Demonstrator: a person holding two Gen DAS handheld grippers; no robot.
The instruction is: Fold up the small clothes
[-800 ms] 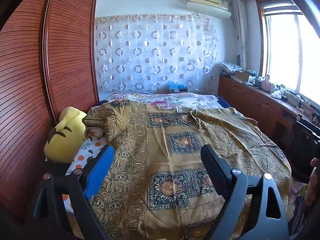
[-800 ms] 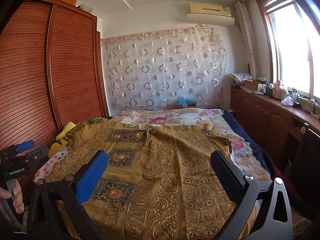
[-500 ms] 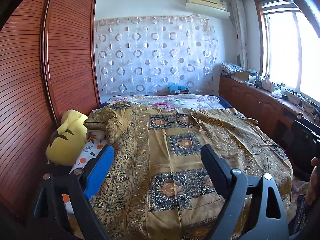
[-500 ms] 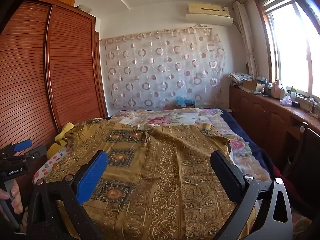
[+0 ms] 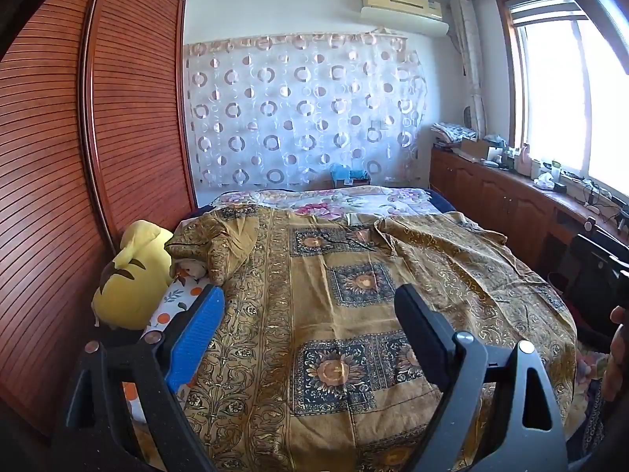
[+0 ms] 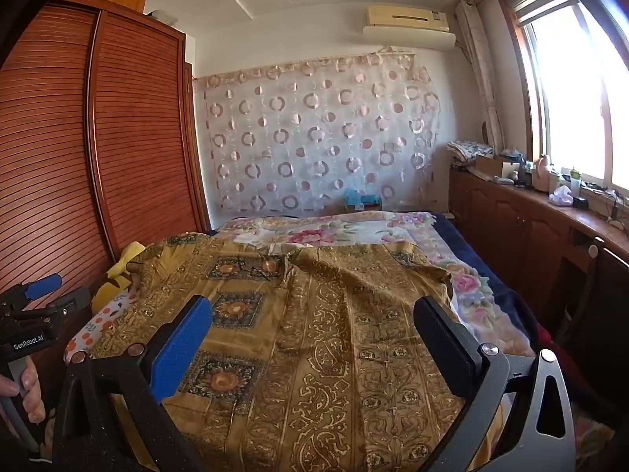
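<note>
Facing the bed [image 5: 397,196] from its foot, you hold both grippers above a gold patterned cloth [image 5: 354,314] that lies spread across the mattress, its near edge hanging toward you. Your left gripper [image 5: 310,316] has its blue and black fingers spread wide with nothing between them, hovering clear of the fabric. Your right gripper [image 6: 316,328] is equally wide apart and empty, also off the cloth. In the right wrist view your left hand [image 6: 23,389] shows at the lower left, wrapped around the other tool's handle. The cloth's far left corner is bunched beside a yellow plush toy [image 5: 131,275] at the wardrobe [image 5: 118,118]. Beyond the cloth lies a floral bedsheet [image 6: 334,230], with a circle-patterned curtain [image 5: 302,114] behind.
</note>
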